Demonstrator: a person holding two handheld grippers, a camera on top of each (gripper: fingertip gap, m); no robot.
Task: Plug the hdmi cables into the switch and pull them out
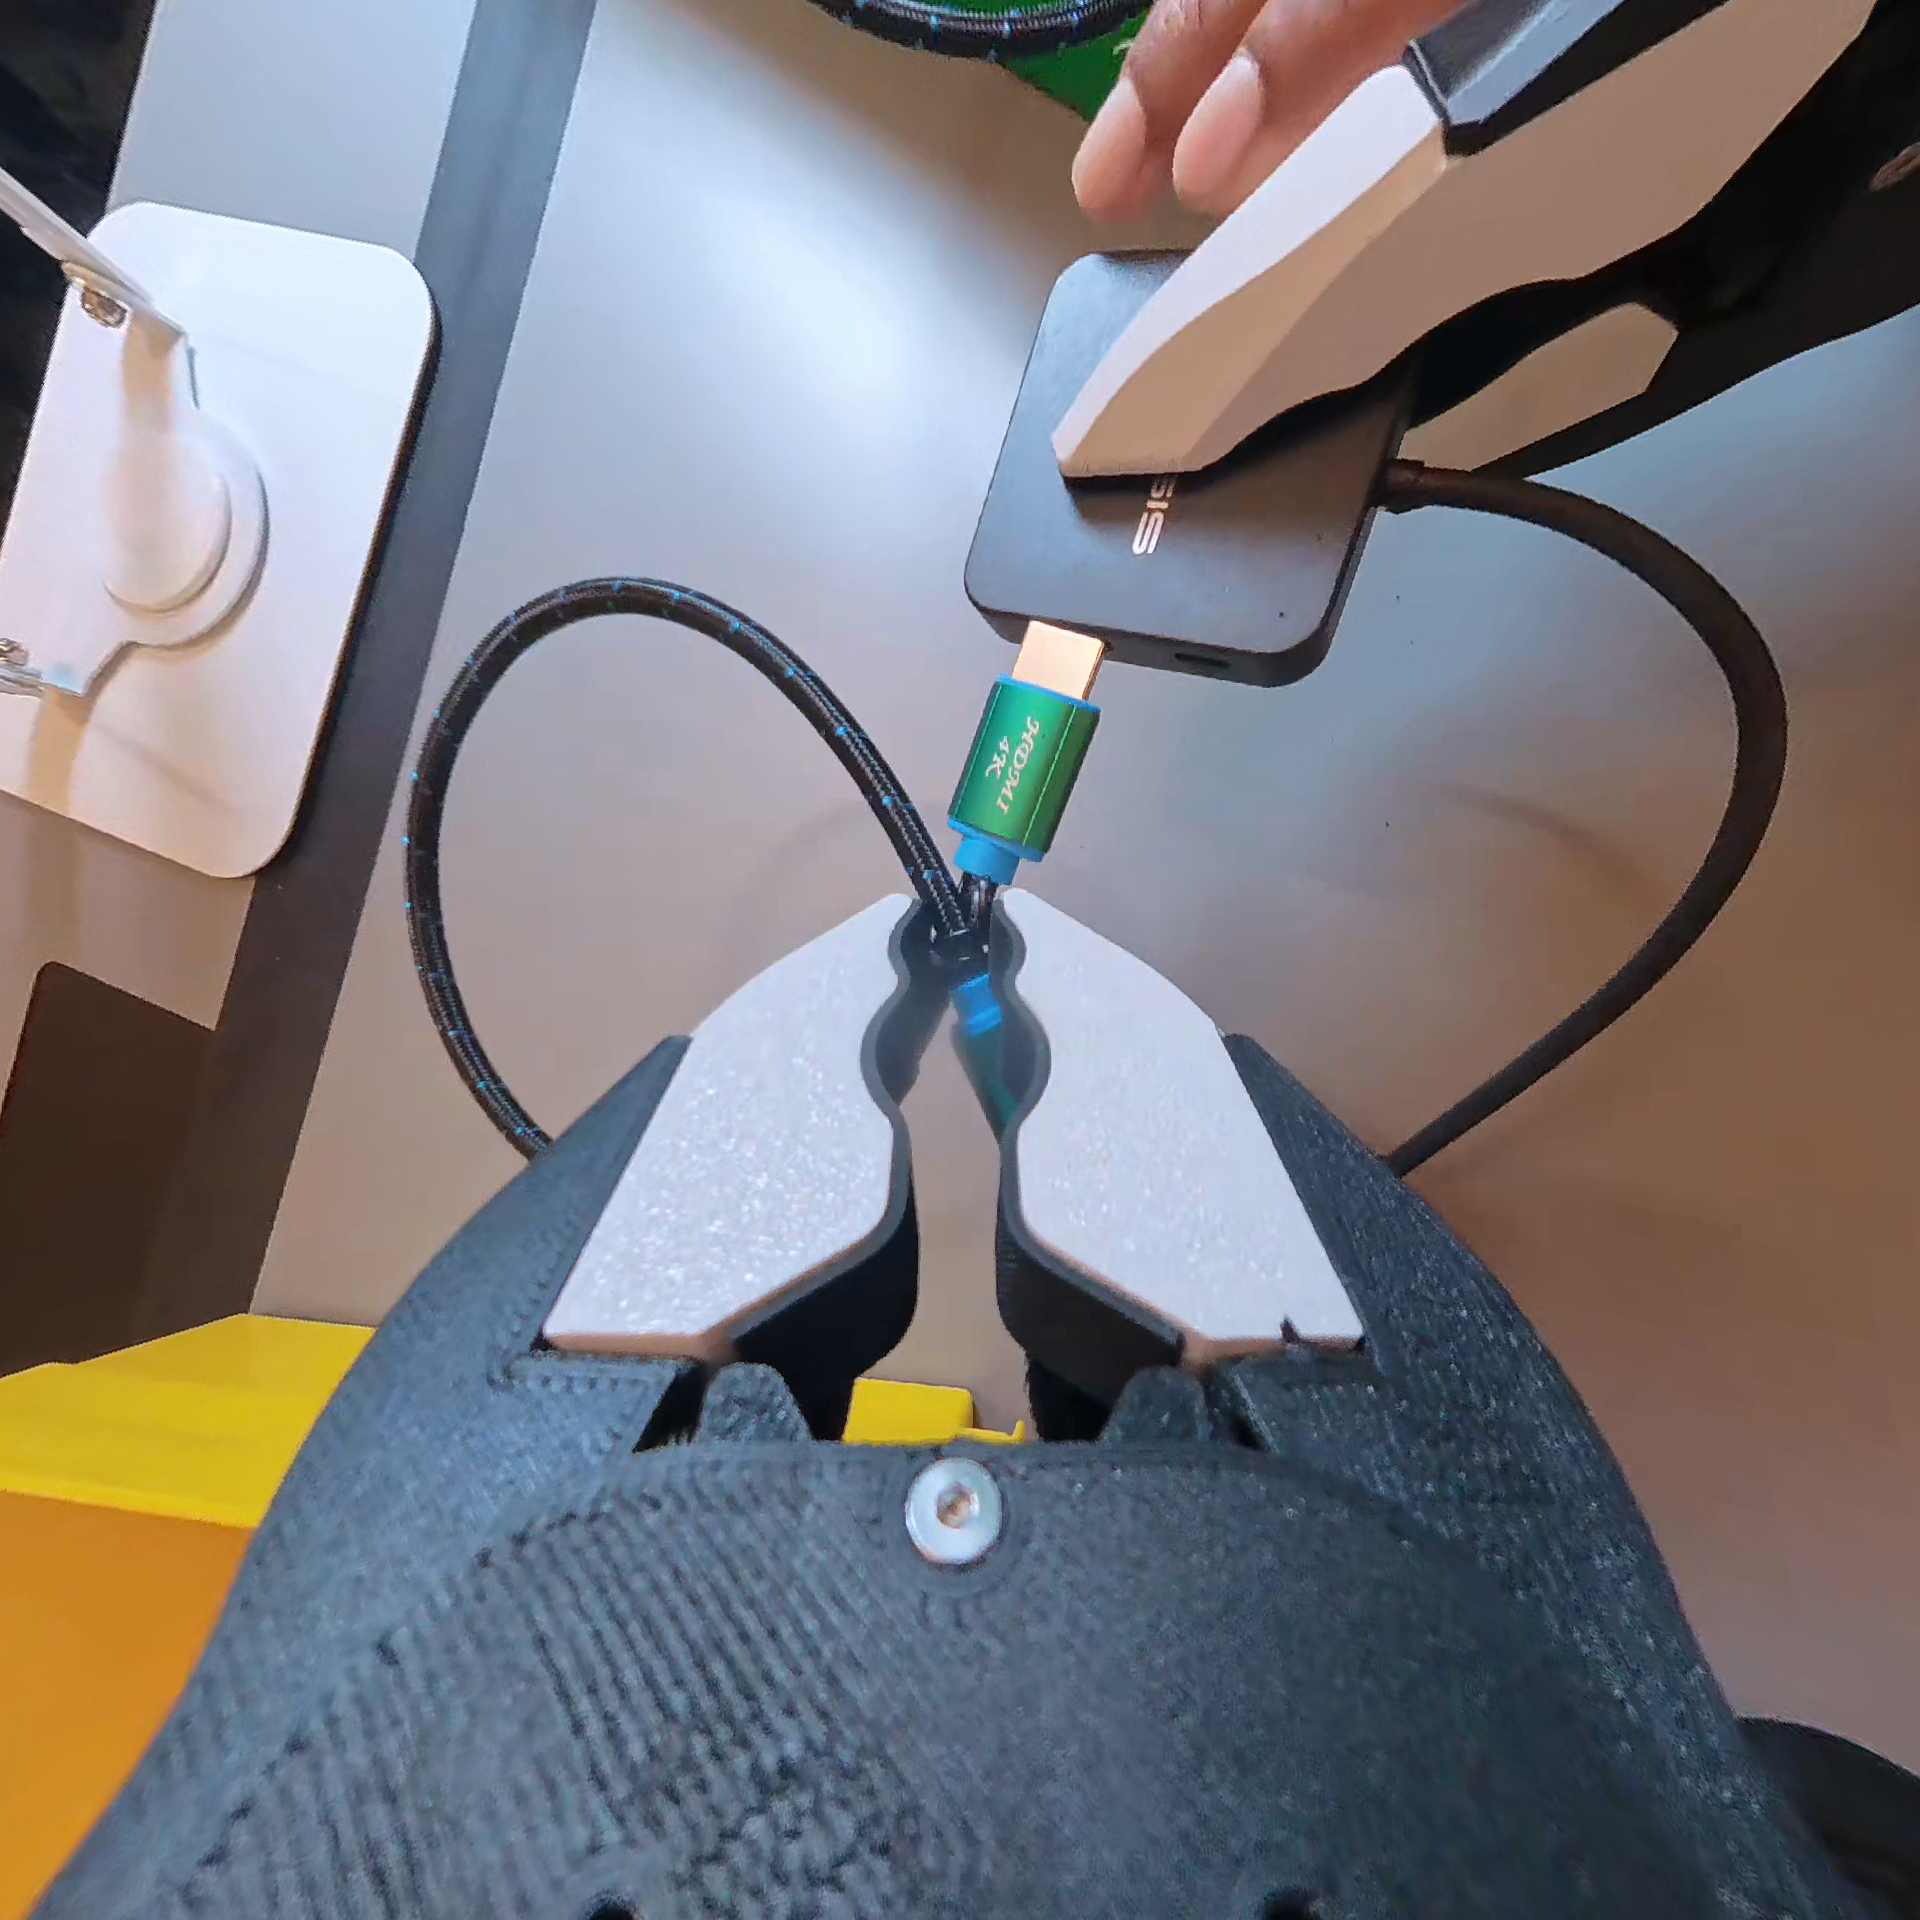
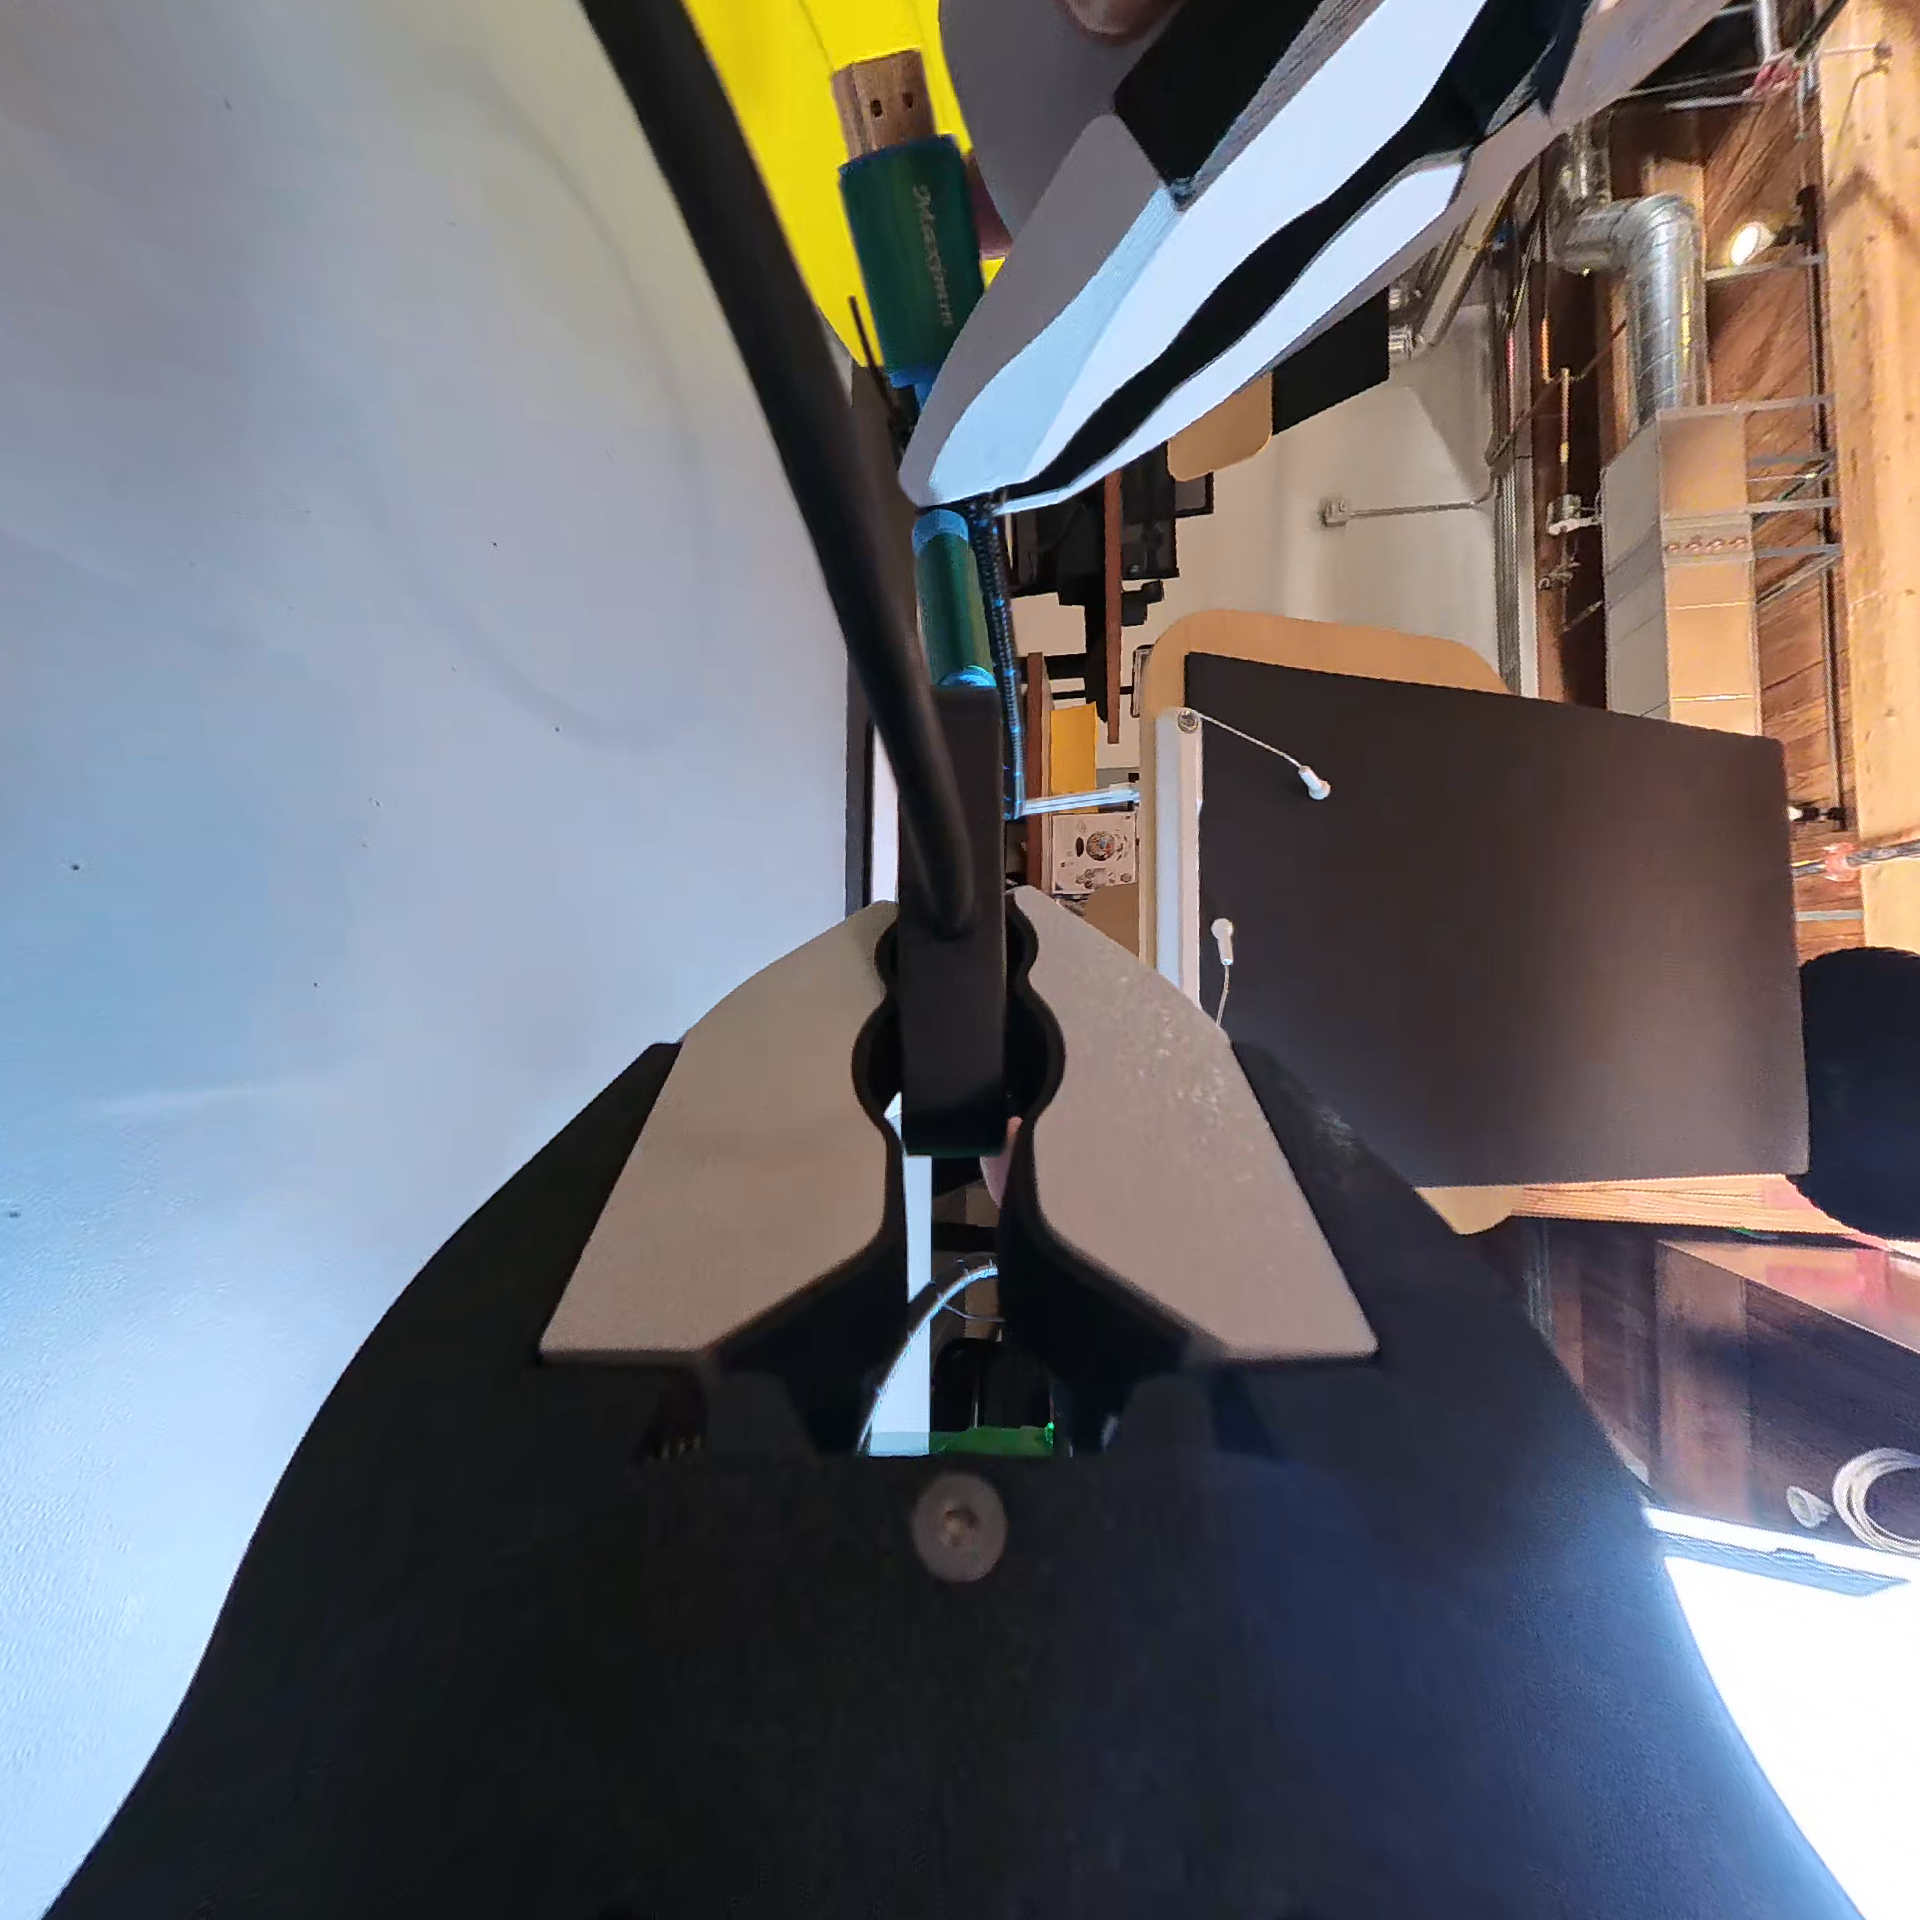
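- Left tool (image 1: 961, 925): closed on braided cable (image 1: 457, 790), behind green plug (image 1: 1023, 774).
- Right tool (image 2: 951, 1023): clamped on black switch (image 1: 1164, 499).
- Risk: plug half seated, tilting and jamming under crooked push.

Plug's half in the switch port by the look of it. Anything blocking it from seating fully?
Nothing visible blocks it. The green HDMI plug has its gold tip already in the black switch, which the right gripper clamps. The left gripper pinches the braided cable just behind the plug.

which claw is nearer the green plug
Left. The left claw pinches the braided cable right behind the green plug; the right claw grips the black switch beyond it.
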